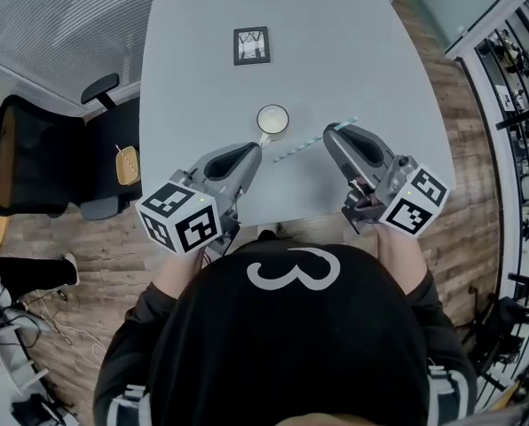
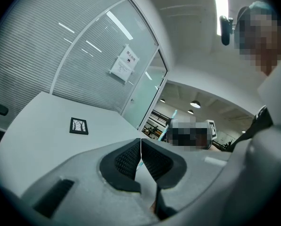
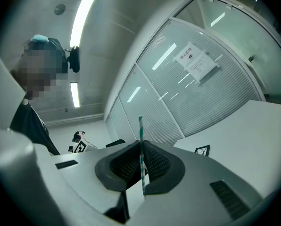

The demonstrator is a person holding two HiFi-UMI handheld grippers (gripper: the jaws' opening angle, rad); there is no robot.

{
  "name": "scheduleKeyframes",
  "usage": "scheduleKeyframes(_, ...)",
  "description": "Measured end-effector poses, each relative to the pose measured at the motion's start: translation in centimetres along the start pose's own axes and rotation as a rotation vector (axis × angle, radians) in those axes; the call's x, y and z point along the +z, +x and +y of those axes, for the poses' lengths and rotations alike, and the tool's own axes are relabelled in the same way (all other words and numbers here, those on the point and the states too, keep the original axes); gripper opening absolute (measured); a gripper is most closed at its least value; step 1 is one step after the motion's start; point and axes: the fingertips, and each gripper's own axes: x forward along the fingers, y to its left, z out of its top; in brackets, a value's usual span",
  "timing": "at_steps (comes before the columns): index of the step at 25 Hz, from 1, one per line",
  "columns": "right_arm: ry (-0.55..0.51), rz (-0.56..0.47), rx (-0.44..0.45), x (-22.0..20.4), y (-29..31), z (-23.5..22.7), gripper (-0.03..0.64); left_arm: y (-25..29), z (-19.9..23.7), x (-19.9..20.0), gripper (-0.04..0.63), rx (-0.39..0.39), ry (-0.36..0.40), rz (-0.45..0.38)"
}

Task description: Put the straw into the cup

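Right tongs (image 1: 334, 133) pinch the straw (image 1: 302, 145), its free end near the cup (image 1: 272, 120) on the desk (image 1: 202, 51). Left tongs (image 1: 249, 153) are closed, empty. Best to lift that end over the rim, then lower it in.

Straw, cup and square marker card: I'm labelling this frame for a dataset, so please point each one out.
straw (image 1: 302, 144), head view, midway along its striped shaft.
cup (image 1: 287, 121), head view, right side of its rim.
marker card (image 1: 251, 45), head view, centre of its printed face.
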Motion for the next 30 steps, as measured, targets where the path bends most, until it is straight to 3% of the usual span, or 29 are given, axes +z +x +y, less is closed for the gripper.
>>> scheduleKeyframes(14, -0.011, 0.005, -0.067, 0.1, 4.1, -3.5, 0.031, 1.6, 5.1, 1.7, 0.017, -0.035, -0.021, 0.015)
scheduleKeyframes(30, 0.003, 0.005, -0.155, -1.3, 5.7, -7.6, 0.031, 4.4, 8.2, 0.7, 0.017, -0.070, -0.054, 0.079)
